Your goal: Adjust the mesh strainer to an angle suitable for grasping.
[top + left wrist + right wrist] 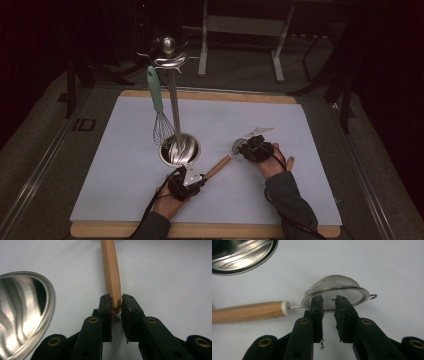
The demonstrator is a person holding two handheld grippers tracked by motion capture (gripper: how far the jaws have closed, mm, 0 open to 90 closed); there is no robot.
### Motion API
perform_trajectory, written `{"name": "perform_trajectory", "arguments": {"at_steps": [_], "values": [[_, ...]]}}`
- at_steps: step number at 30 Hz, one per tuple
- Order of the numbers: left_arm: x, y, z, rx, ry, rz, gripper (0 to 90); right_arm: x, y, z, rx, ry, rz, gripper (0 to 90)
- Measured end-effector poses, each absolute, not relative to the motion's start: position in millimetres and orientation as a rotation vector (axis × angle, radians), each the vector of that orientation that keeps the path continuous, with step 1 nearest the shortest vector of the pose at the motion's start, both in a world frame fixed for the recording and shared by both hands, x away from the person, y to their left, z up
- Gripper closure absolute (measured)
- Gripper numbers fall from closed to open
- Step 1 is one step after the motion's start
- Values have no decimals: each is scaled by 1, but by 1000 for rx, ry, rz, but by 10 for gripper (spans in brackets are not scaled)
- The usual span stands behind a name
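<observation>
On the pale tabletop (125,170) we have a small strainer (337,291) lying flat, its wooden handle (111,270) stretched out toward the near left and its mesh bowl pointing to the right. Our left tool (116,306) has its jaws pressed against the very end of that handle, one on each side, pinching the wood between them; from above we see the left tool (192,181) sitting just in front of the round steel base (179,150) of the utensil stand. Over on the other end, our right tool (328,305) has its jaws spread, the tips resting at the near rim of the mesh bowl with a gap between them, and nothing is caught in there; whether the tips actually touch the rim we cannot tell. From above, the right tool (250,147) sits right at the strainer head (238,145). A white collar joins the wood to a thin wire that runs into the rim, and a little wire loop sticks out on the bowl's far side. Behind it all the stand's pole (174,107) rises straight up, and a whisk (159,107) with a green handle hangs from its top, wires down beside the pole. Our left hand (167,197) and right hand (272,162) come in from the near edge.
</observation>
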State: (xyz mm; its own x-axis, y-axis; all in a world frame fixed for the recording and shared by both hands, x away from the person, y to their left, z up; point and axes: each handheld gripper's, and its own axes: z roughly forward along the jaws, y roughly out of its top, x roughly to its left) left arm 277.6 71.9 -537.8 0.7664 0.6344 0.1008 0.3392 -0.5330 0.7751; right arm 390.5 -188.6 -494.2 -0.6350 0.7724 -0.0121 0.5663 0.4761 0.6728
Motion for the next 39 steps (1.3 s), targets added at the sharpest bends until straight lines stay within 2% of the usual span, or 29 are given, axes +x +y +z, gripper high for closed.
{"name": "perform_trajectory", "arguments": {"at_steps": [11,24,39], "values": [[277,81,-534,2143,757,524,781,417,-164,-501,1109,2469,826,763],[275,75,-538,2161,741,536,765,412,-158,-489,1082,2452,890,731],[275,73,-540,2184,738,559,753,424,-150,-478,1104,2361,979,715]]}}
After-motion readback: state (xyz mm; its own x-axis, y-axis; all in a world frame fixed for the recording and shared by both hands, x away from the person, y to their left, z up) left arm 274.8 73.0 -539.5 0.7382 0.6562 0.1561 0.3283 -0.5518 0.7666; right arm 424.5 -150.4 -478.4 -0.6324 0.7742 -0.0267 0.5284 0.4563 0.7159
